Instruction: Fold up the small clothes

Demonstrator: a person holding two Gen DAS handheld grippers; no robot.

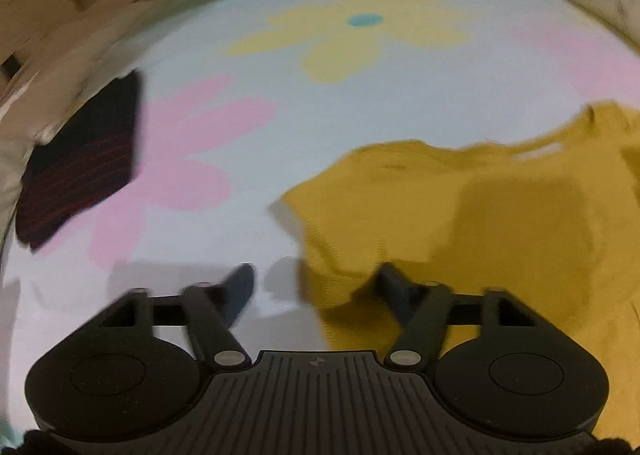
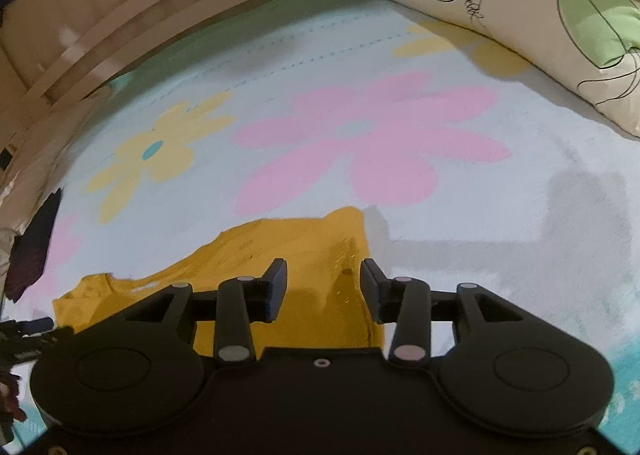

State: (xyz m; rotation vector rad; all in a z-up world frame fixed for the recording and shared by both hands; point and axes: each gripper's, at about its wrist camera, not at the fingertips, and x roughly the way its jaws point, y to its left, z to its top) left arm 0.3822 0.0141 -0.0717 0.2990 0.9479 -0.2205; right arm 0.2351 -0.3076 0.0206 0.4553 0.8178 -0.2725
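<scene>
Nearby, a dark striped cloth (image 1: 76,163) and quilt (image 2: 540,19) flank the yellow shirt (image 2: 280,255); both jaws gape empty.

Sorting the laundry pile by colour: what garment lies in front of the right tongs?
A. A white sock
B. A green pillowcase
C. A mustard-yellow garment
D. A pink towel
C: the mustard-yellow garment lies on the flowered sheet, just ahead of the open right tongs.

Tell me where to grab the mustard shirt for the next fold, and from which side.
Take the mustard shirt at its far right corner, coming down from above at the right edge. That corner lies flat, free on the flowered sheet, just ahead of the right gripper.
</scene>
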